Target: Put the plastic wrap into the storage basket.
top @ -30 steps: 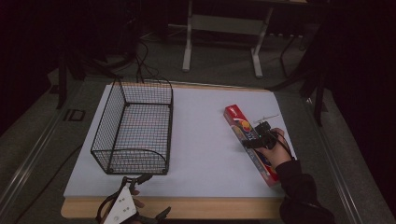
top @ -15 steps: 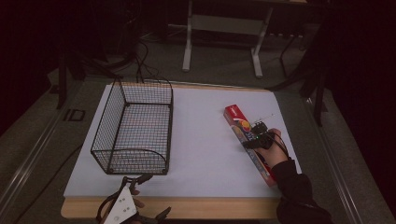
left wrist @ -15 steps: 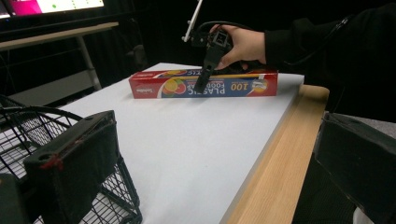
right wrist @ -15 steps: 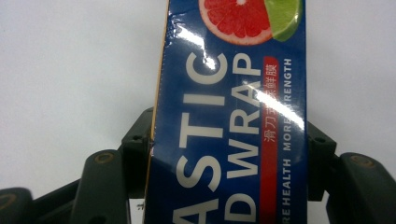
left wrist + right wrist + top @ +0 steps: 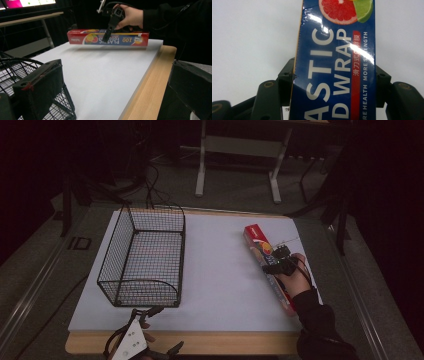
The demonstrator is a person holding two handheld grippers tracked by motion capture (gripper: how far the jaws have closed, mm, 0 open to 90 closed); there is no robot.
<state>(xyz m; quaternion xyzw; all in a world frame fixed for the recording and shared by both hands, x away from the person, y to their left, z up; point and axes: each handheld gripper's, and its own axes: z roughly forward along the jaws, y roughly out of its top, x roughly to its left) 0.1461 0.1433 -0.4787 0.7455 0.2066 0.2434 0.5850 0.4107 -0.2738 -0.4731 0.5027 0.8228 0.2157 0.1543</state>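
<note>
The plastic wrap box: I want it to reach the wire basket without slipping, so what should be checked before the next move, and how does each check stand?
1. Grip: right gripper has just closed, jaws on both long sides of the plastic wrap box: ok.
2. Box off the table: left gripper view shows a shadow beneath it, so it seems lifted: ok.
3. Box level: roughly level in the left gripper view: ok.
4. Grip near the middle of the box: ok.
5. Wire basket empty, open top: ok.
6. Left gripper sits near the basket's front corner, jaws open; whether it blocks the path: cannot tell.
</note>
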